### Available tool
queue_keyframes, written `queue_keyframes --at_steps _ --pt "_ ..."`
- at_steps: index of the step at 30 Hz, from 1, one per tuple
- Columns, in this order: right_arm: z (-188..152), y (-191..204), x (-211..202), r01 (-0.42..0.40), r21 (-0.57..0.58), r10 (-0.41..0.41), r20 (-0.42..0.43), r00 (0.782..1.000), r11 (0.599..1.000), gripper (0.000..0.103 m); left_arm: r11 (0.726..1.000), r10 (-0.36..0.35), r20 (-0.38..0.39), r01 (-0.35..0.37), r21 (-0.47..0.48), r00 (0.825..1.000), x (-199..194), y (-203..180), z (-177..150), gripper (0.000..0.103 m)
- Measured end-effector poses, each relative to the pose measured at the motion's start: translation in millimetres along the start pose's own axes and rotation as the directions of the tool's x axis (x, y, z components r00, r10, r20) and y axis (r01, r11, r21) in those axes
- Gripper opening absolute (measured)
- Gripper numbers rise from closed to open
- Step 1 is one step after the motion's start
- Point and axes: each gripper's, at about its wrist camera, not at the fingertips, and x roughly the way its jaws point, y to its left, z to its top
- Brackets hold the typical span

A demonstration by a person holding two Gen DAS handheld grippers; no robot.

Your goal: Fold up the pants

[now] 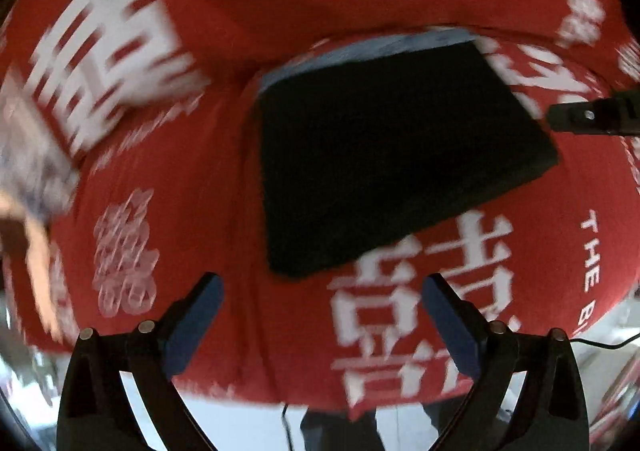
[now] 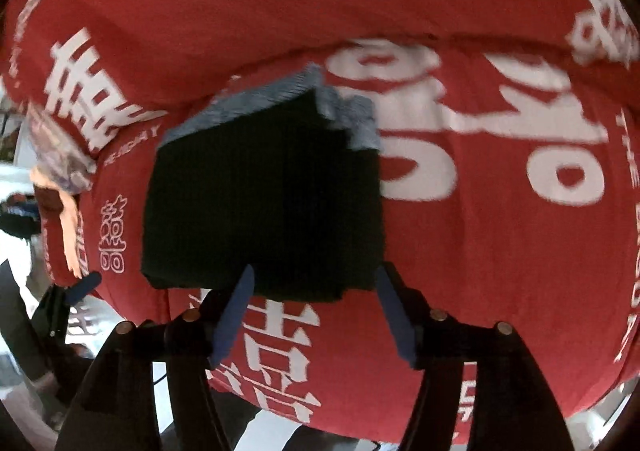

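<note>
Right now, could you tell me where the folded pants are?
The folded pants lie on the red cloth, just ahead of the open right hand-held gripper.

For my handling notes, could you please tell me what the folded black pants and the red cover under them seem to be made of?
Folded black pants: probably a matte knit or ribbed fabric; faint vertical lines show, no shine. Red cover: soft woven or printed cloth, likely cotton-like; it drapes and creases, with flat white lettering. Blur leaves both uncertain.

Red cloth [image 1: 224,211] reads "THE B…", seemingly; white 囍 characters too.
</note>
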Motion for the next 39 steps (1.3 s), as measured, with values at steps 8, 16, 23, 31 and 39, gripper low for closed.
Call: queue_keyframes --at_steps 8,16,23,31,39 --pt "-12 41 61 0.070 -0.077 -0.080 -0.126 0.989 0.995 0.071 0.974 -0.052 -0.136 0.020 -0.225 0.989 -3 67 -56 0.102" --pt "-34 41 44 0.119 0.004 -0.117 -0.136 0.984 0.993 0.077 0.952 -0.106 -0.185 0.047 -0.301 0.977 6 99 -93 0.102" --pt "-74 55 23 0.130 0.130 -0.111 -0.142 0.984 0.983 0.080 0.961 -0.106 -0.127 0.069 -0.266 0.986 -27 121 -108 0.102" --pt "-87 107 -1 0.114 0.121 -0.098 -0.132 0.986 0.986 0.082 0.957 -0.106 -0.136 0.064 -0.283 0.985 -31 140 -127 0.102" --pt "-90 143 -8 0.103 0.082 -0.092 -0.132 0.987 0.991 0.082 0.960 -0.128 -0.188 0.074 -0.272 0.974 -26 145 -150 0.102"
